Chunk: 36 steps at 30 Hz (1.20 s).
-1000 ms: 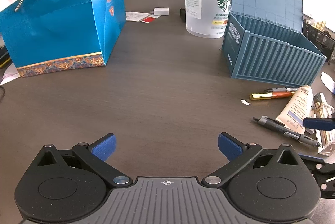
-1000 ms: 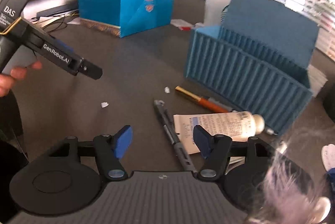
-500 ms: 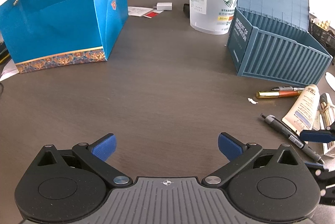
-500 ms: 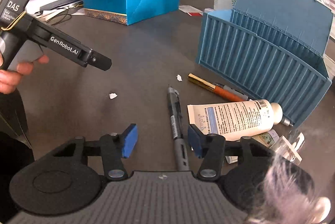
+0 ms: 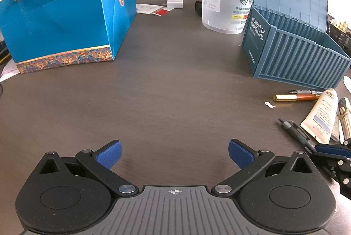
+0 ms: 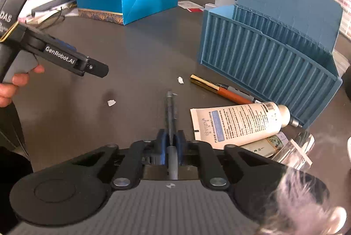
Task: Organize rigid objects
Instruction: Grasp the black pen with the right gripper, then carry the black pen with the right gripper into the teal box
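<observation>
The right gripper (image 6: 170, 142) has just been closing and is now clenched on the dark pen (image 6: 170, 107), whose barrel runs straight out from between the blue pads (image 6: 161, 140) away from the camera, tip resting on or just above the dark table (image 6: 136, 55) (which of the two the frame does not settle). Left of it in that view, a hand (image 6: 13, 85) holds the left gripper (image 6: 96, 69) above the table, well apart from the pen. Right of the pen lie a white tube (image 6: 239, 121) and, beyond it, a gold-and-orange pen (image 6: 219, 89) beside the blue container-shaped box (image 6: 269, 68), its lid up.

The left wrist view shows the left gripper (image 5: 174, 152) released, its pads spread wide with only bare table (image 5: 166, 85) between them. Far left there stands a blue gift bag (image 5: 65, 15); centre right, a frosted Starbucks cup (image 5: 226, 6) stands just behind the box (image 5: 302, 59). At the far right edge the pen (image 5: 294, 129) shows from the side, its rear end in the right gripper (image 5: 322, 148) (only a corner of which is in frame).
</observation>
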Tool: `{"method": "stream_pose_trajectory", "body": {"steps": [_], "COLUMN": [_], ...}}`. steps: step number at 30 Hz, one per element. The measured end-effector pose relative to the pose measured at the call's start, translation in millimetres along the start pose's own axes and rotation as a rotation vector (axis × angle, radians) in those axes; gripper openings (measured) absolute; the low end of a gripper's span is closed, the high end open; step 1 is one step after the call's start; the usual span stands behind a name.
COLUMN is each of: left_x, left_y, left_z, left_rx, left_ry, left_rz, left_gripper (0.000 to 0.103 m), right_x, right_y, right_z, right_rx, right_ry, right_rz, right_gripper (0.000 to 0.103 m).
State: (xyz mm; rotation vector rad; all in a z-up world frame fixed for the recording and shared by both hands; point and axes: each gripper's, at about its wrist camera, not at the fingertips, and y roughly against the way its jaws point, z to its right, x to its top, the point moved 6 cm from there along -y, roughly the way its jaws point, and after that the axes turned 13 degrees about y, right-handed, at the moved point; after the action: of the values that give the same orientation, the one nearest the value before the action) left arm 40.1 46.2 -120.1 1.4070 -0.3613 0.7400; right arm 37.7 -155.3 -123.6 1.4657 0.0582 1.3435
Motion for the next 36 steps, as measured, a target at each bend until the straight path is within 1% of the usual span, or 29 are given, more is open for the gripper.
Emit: {"method": "stream_pose_trajectory", "body": {"steps": [3, 5, 9, 12, 18, 24, 28, 30, 36], "left_x": [0, 1, 2, 4, 5, 10, 12, 13, 13], "left_y": [0, 0, -1, -2, -5, -6, -7, -8, -10], "left_z": [0, 0, -2, -3, -2, -3, -3, -2, -1], "left_rx": [-0.002, -0.003, 0.003, 0.003, 0.004, 0.013, 0.021, 0.022, 0.029], "left_ry": [0.004, 0.004, 0.007, 0.012, 0.006, 0.007, 0.003, -0.001, -0.006], "left_rz": [-0.002, -0.001, 0.000, 0.002, -0.001, 0.006, 0.010, 0.011, 0.010], "left_gripper": [0.103, 0.103, 0.103, 0.103, 0.103, 0.103, 0.103, 0.103, 0.103], "right_x": [2, 2, 4, 8, 26, 37, 39, 42, 58], "right_y": [-2, -1, 2, 7, 25, 37, 40, 43, 50], "right_z": [-1, -1, -5, -4, 14, 29, 38, 42, 64], "right_rx": [-0.016, -0.022, -0.012, -0.021, -0.035, -0.030, -0.042, -0.033, -0.033], "right_ry": [-0.003, -0.012, 0.000, 0.015, 0.092, 0.098, 0.088, 0.090, 0.159], "right_rz": [-0.019, -0.015, -0.010, 0.001, 0.042, 0.094, 0.108, 0.122, 0.133], "right_gripper": [0.009, 0.009, 0.009, 0.009, 0.009, 0.009, 0.009, 0.009, 0.009]}}
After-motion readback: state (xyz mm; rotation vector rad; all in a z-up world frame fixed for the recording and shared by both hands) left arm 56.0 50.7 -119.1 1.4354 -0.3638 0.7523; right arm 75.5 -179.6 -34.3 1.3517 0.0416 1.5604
